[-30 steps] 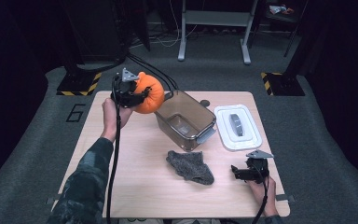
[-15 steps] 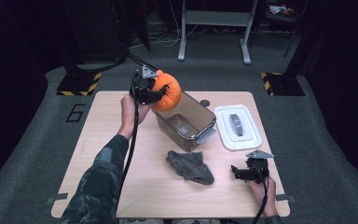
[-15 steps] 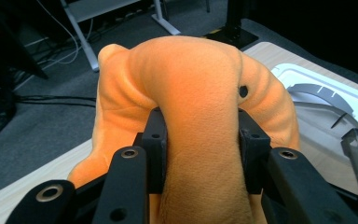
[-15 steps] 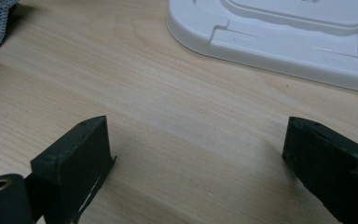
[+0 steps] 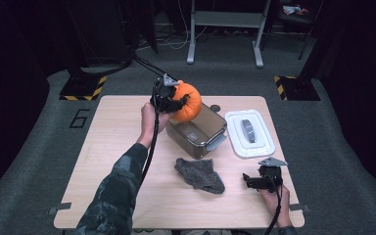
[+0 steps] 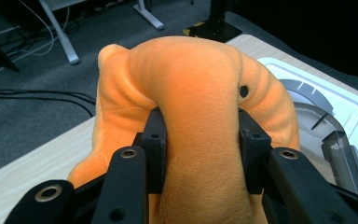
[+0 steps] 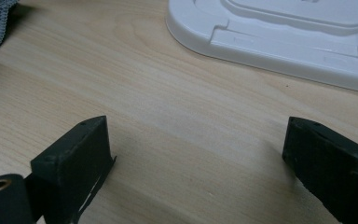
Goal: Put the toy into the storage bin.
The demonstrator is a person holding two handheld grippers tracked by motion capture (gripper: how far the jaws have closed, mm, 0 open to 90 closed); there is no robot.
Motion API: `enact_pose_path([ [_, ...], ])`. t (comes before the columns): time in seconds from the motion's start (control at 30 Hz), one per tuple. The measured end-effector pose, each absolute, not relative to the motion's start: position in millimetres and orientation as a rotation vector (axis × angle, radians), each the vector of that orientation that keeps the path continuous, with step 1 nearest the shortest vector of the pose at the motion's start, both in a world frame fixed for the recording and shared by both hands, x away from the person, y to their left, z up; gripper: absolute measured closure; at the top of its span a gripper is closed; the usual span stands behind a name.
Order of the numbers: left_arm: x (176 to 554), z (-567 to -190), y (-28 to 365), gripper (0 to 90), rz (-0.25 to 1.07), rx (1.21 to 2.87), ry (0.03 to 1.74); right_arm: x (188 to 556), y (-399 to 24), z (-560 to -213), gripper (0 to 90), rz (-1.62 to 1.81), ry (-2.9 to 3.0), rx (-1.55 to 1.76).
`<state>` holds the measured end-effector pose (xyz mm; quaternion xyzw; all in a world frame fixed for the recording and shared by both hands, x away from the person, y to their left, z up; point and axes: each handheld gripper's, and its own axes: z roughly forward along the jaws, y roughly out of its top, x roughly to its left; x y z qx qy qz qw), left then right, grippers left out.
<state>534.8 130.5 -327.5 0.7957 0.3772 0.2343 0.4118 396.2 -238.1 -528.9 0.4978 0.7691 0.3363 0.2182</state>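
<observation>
The left gripper (image 5: 172, 100) is clamped on a soft orange pumpkin toy (image 5: 187, 101), its jaws pressing into the plush from both sides so that the fabric bulges up between them, as the left gripper view shows (image 6: 200, 116). In the high view the pumpkin hangs at the far left corner of the clear storage box (image 5: 196, 131), overlapping that corner's rim, with the open box stretching away from it toward the near right. So the box lies just right of and nearer than the held toy, and the drop seems to call for a short carry that way before the toy sits over the middle of the opening. The box's long axis runs from far left to near right. Its white lid (image 5: 250, 132) lies flat on the table (image 5: 112, 147) just right of it. The right gripper (image 5: 259, 180) rests near the table's near right edge, jaws wide apart and empty, well apart from the box; a grey cloth (image 5: 199, 174) lies between.
</observation>
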Motion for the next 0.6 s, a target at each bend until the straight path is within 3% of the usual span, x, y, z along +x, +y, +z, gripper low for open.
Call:
enact_pose_path([
  [0.6,547.5,-356.8,115.5,62.0,0.523,2.05,0.963,395.9,-237.8,-528.9,6.8,0.927,2.124,1.385],
])
